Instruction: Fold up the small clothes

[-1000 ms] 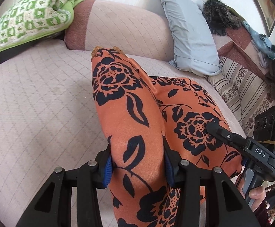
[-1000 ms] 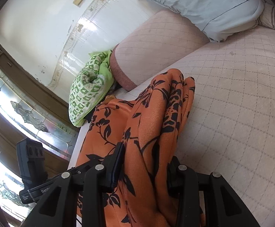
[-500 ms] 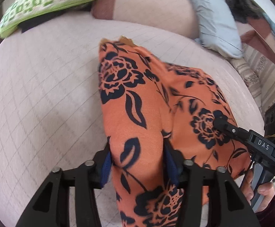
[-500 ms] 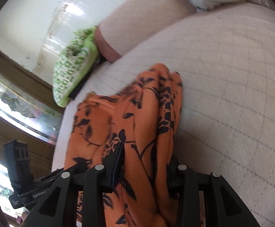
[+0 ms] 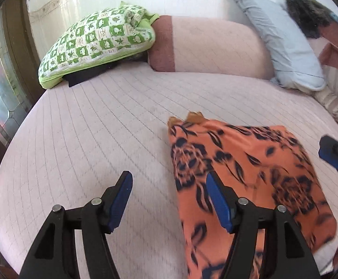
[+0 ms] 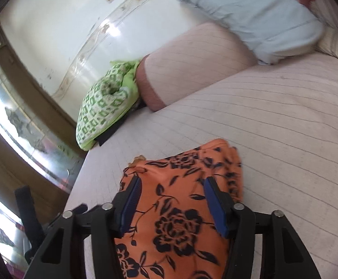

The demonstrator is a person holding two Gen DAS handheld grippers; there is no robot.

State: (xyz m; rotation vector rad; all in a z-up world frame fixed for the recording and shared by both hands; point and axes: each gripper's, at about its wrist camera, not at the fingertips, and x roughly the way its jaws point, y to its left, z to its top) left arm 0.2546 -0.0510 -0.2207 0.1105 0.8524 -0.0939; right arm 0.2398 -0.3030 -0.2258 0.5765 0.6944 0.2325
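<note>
An orange garment with a black flower print (image 5: 245, 167) lies folded flat on the pale pink quilted bed (image 5: 99, 125). My left gripper (image 5: 169, 183) hovers over the garment's left edge, its jaws opening, with bare bed sheet between the blue pads and no cloth touching them. In the right wrist view the garment (image 6: 180, 211) lies below my right gripper (image 6: 172, 188), whose jaws are also opening; the cloth rests under the gap and neither pad presses on it. A blue pad of the right gripper (image 5: 331, 155) shows at the right edge of the left wrist view.
A green-and-white checked pillow (image 5: 96, 44) and a pink bolster (image 5: 206, 44) lie at the head of the bed. A light blue pillow (image 5: 278, 37) leans at the back right. A glazed wooden door (image 6: 18, 121) stands to the left of the bed.
Both grippers have let go of the orange garment and spread their jaws. The cloth, held bunched up before, now lies flat on the bed. The left gripper has shifted off its left edge.
</note>
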